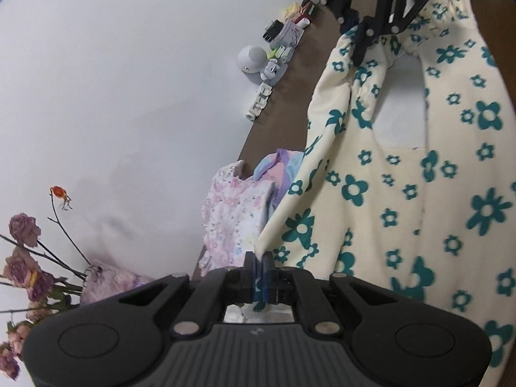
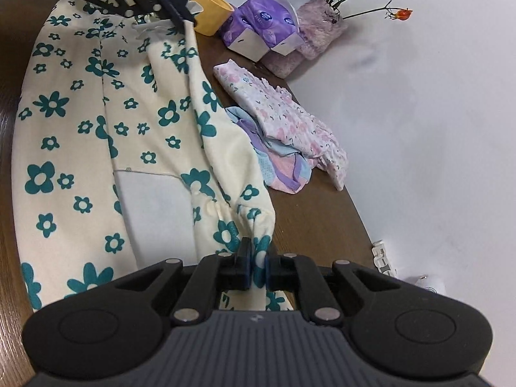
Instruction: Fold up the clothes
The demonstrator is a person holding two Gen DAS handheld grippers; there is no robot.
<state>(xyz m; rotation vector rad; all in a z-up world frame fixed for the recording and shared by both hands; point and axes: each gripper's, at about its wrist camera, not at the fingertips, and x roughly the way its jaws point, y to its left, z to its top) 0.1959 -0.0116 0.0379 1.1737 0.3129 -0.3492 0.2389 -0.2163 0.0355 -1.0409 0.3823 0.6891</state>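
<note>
Both grippers, left gripper (image 1: 258,269) and right gripper (image 2: 256,266), have jaws clamped on the floral garment (image 2: 96,122); judged best moved together, keeping that edge taut over the worktop (image 2: 316,219).

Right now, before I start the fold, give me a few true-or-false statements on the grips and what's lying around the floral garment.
1. Both grippers are shut on the cream floral garment. True: the left gripper pinches one end, the right gripper the gathered end.
2. The mug near the wall is blue. False: it is yellow.
3. A pink floral cloth lies on the table beside the garment. True.
4. The garment's flowers are red. False: they are teal.
5. The tissue pack is purple. True.
</note>
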